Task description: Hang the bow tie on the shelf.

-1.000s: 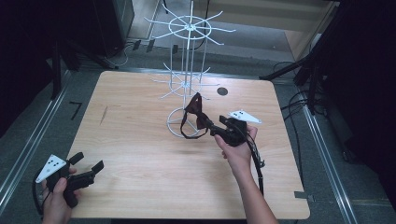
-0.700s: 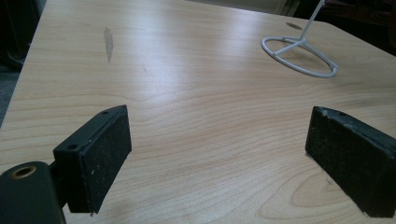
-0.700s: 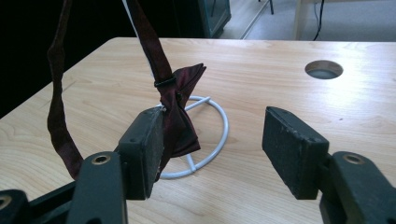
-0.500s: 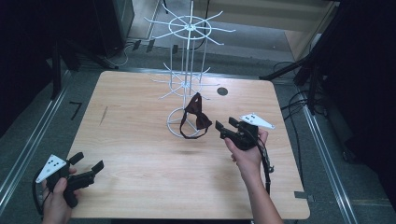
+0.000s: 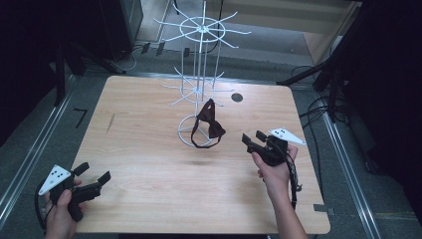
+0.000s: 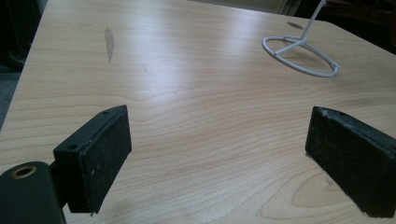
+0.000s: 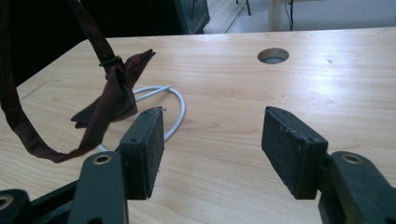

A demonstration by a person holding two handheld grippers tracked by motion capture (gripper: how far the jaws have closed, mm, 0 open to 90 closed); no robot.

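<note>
A dark red bow tie (image 5: 209, 124) hangs by its strap from a lower arm of the white wire rack (image 5: 201, 59), its loop drooping over the rack's base ring (image 5: 185, 139). My right gripper (image 5: 253, 139) is held to the right of it, apart from it, open with nothing between the jaws. In the right gripper view the bow tie (image 7: 112, 93) dangles left of the open gripper (image 7: 212, 144), in front of the ring (image 7: 175, 105). My left gripper (image 5: 93, 172) rests open near the front left corner; in the left gripper view its jaws (image 6: 219, 154) frame bare wood.
The wooden table (image 5: 149, 159) has a round cable hole (image 5: 237, 97) behind the right hand. The rack's base ring (image 6: 299, 58) shows far ahead of the left gripper. Dark floor, rails and cables surround the table.
My right hand has drawn back to the right and toward the front, away from the bow tie, which stays hanging on the rack. The left hand has not moved.
</note>
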